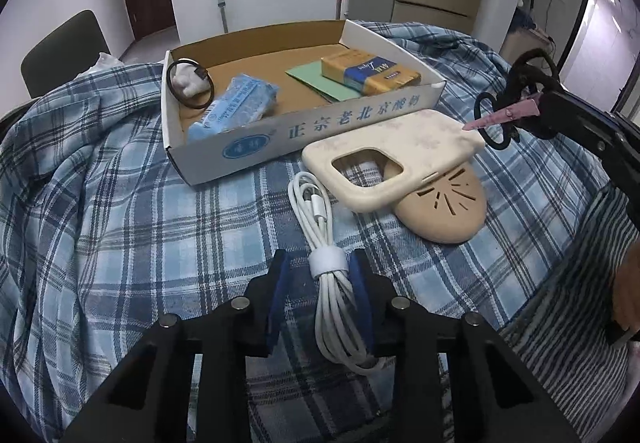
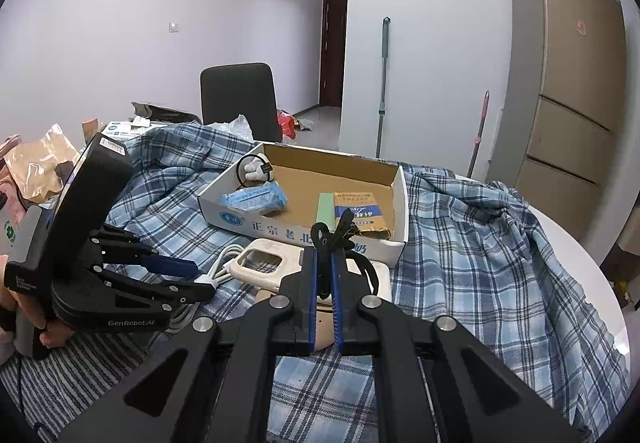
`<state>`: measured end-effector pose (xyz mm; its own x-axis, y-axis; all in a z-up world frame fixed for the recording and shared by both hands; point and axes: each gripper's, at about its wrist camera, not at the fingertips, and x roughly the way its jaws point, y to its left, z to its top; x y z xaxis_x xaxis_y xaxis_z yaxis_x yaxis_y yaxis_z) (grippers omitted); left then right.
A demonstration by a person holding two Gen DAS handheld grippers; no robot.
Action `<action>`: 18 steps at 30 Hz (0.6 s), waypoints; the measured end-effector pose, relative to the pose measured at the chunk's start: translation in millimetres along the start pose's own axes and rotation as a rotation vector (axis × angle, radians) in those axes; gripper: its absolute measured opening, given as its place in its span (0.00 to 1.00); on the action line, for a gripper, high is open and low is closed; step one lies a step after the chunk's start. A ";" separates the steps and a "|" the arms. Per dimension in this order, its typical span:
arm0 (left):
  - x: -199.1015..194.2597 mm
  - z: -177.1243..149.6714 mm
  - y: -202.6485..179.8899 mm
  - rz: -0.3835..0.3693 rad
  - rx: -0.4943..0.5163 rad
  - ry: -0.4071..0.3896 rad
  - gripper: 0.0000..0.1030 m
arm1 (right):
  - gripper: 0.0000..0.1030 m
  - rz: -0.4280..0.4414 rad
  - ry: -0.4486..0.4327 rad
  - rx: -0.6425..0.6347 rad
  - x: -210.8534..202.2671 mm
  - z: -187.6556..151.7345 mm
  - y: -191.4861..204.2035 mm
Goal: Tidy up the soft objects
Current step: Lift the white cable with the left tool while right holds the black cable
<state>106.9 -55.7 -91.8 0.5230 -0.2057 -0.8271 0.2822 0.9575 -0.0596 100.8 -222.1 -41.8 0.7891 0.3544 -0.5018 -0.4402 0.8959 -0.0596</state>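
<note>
A coiled white cable (image 1: 325, 263) lies on the plaid cloth between the fingers of my left gripper (image 1: 320, 275), which is open around it; the cable also shows in the right wrist view (image 2: 224, 263). My right gripper (image 2: 325, 263) is shut on a black hair tie with a pink clip (image 1: 516, 111), held above the cream phone case (image 1: 384, 159). The case leans on a beige insole-shaped piece (image 1: 444, 211). The cardboard box (image 1: 240, 147) holds a blue tissue pack (image 1: 236, 103), a yellow tissue pack (image 1: 370, 73), a green sheet (image 1: 320, 81) and a hair band with a white bit (image 1: 190, 83).
The blue plaid cloth (image 1: 120, 203) covers a round table and lies rumpled at the left and far right (image 2: 500, 235). A dark chair (image 2: 238, 99) stands behind the table. Bags and clutter (image 2: 40, 163) sit at the far left. A striped cloth (image 1: 568, 303) lies near me.
</note>
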 end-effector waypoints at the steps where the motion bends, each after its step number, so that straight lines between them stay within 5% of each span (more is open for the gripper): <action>1: 0.4 -0.2 -0.8 0.001 0.004 0.003 0.30 | 0.06 0.001 0.005 0.001 1.0 -0.1 0.2; 8: 6.6 0.5 -3.8 -0.002 0.024 0.037 0.30 | 0.06 -0.001 0.020 -0.002 3.6 -1.2 1.1; 11: 6.4 0.5 -3.5 -0.002 0.025 0.036 0.20 | 0.06 -0.003 0.019 -0.002 3.8 -1.2 0.6; 18: -11.2 -2.7 6.7 -0.040 -0.033 -0.050 0.19 | 0.06 -0.007 0.005 -0.001 1.3 -1.4 -0.9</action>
<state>100.8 -46.4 -84.5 0.5520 -0.2529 -0.7946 0.2772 0.9544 -0.1112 101.7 -222.8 -43.6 0.7896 0.3470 -0.5061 -0.4356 0.8979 -0.0638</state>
